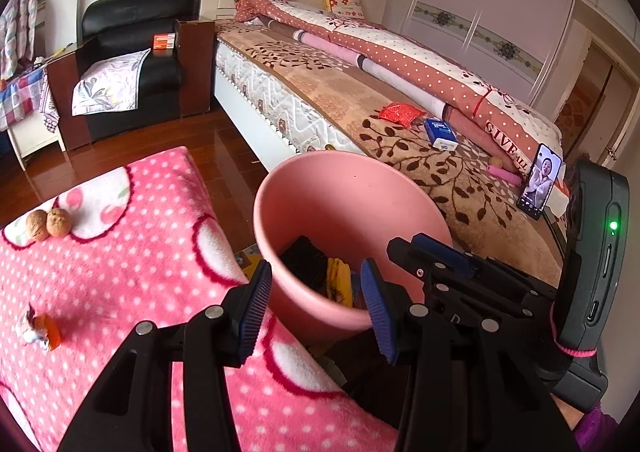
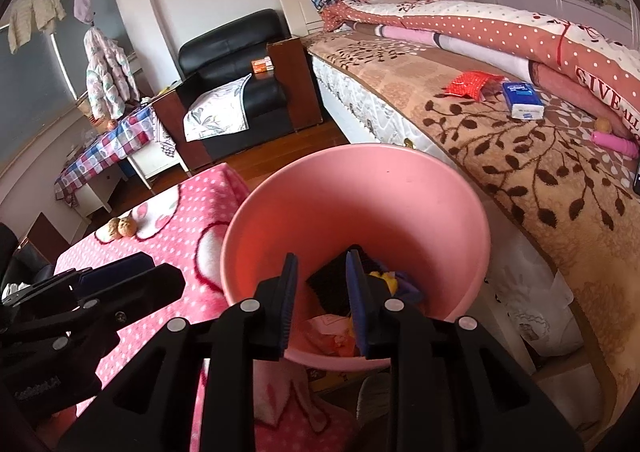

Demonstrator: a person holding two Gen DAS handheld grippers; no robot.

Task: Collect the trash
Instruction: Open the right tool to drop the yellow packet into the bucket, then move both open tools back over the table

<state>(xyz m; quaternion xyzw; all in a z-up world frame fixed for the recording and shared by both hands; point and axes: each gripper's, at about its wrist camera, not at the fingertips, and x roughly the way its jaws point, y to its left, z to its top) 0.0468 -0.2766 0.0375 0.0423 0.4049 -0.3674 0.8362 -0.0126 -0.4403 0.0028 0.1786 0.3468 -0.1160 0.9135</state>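
Note:
A pink bin (image 1: 344, 204) (image 2: 360, 196) stands between the pink dotted blanket (image 1: 120, 272) and the bed. It holds black, yellow and pink trash (image 2: 352, 292). My left gripper (image 1: 316, 304) is open and empty over the bin's near rim. My right gripper (image 2: 320, 300) is open and empty above the bin's mouth; it also shows in the left wrist view (image 1: 432, 248). Two walnuts (image 1: 48, 224) (image 2: 120, 228) and a small orange and white wrapper (image 1: 42, 330) lie on the blanket. A red packet (image 1: 400, 114) (image 2: 468, 84) lies on the bed.
On the bed (image 2: 540, 172) lie a blue tissue pack (image 1: 440, 134) (image 2: 522, 100), a pink object (image 2: 614, 142) and a lit phone (image 1: 540, 180). A black armchair (image 1: 132, 52) and a checked table (image 2: 104, 148) stand beyond on the wooden floor.

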